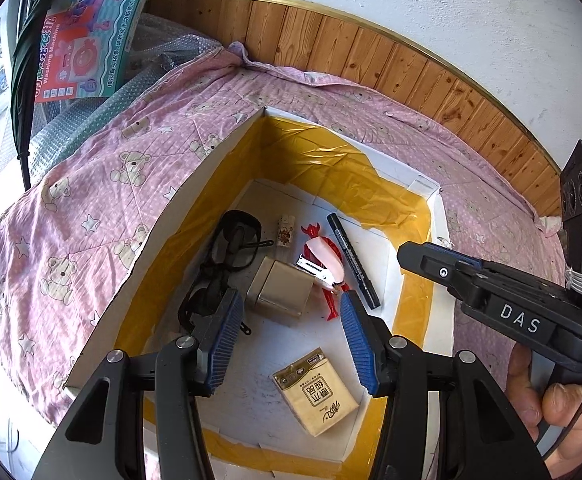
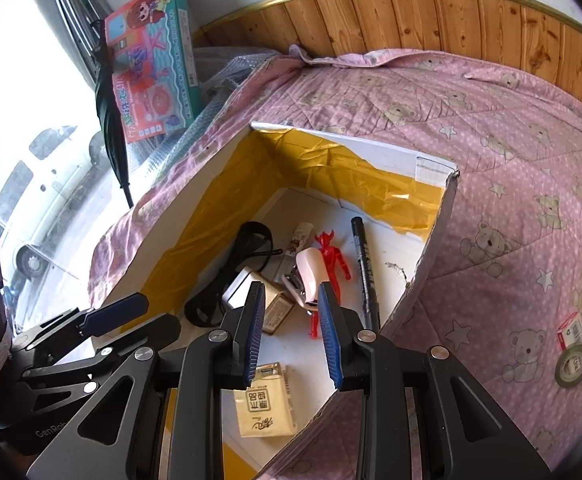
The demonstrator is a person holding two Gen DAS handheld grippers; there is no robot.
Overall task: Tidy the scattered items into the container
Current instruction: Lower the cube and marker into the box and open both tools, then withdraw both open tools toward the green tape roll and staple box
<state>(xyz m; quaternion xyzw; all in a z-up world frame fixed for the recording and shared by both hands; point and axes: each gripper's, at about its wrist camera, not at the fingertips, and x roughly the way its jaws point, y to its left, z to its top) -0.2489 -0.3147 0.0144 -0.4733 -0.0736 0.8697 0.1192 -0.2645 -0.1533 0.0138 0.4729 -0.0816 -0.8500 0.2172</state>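
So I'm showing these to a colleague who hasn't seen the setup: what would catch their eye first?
Probably the white box with its bright yellow-taped inner walls, sitting on the pink teddy-bear quilt. Next, the clutter inside: a red figure beside a black marker, and a tissue pack nearer the cameras. Both grippers, left and right, hang open and empty above the box.

The left gripper's fingers [image 1: 227, 320] are covering part of the black glasses [image 1: 211, 288] at about 8 o'clock in the cardboard box [image 1: 163, 216]. The pink stapler [image 1: 325, 260] is hiding the red figure's [image 1: 333, 308] torso. The right gripper's fingers [image 2: 253, 332] are overlapping the tissue pack [image 2: 265, 404]. At 4 o'clock, the tape roll's [image 2: 573, 364] label is reading too small.
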